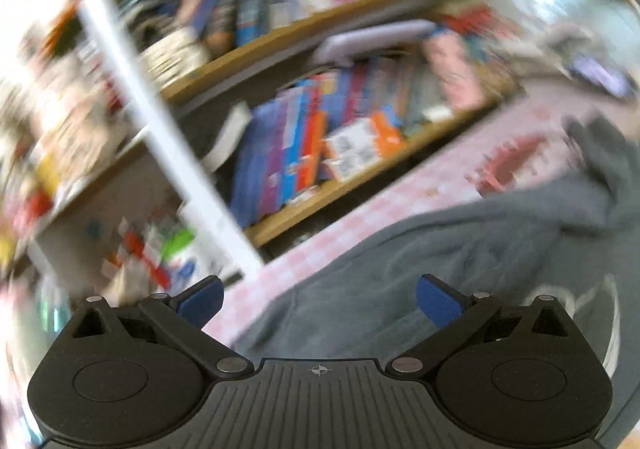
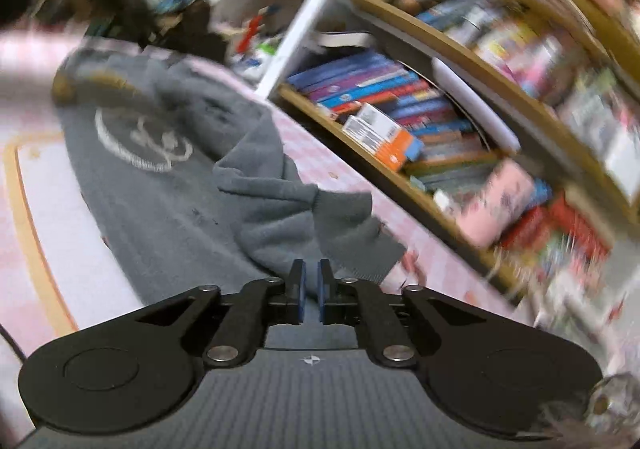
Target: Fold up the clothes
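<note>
A grey sweatshirt (image 1: pixel 440 249) lies spread on a pink checked cloth (image 1: pixel 360 217). My left gripper (image 1: pixel 318 289) hovers over its near edge, tilted, jaws wide open with nothing between them. In the right wrist view the sweatshirt (image 2: pixel 160 185) shows a white round logo (image 2: pixel 142 145). One sleeve (image 2: pixel 280 205) is folded in across the body, and its ribbed cuff (image 2: pixel 352 233) lies just beyond my right gripper (image 2: pixel 311 269). That gripper's blue pads stand a narrow gap apart and pinch no cloth.
A wooden bookshelf (image 1: pixel 320 137) packed with colourful books runs close along the far edge of the cloth, also seen as the bookshelf (image 2: pixel 400 109) on the right. A white post (image 1: pixel 160 121) stands before it. A white mat with an orange border (image 2: pixel 24 189) lies left.
</note>
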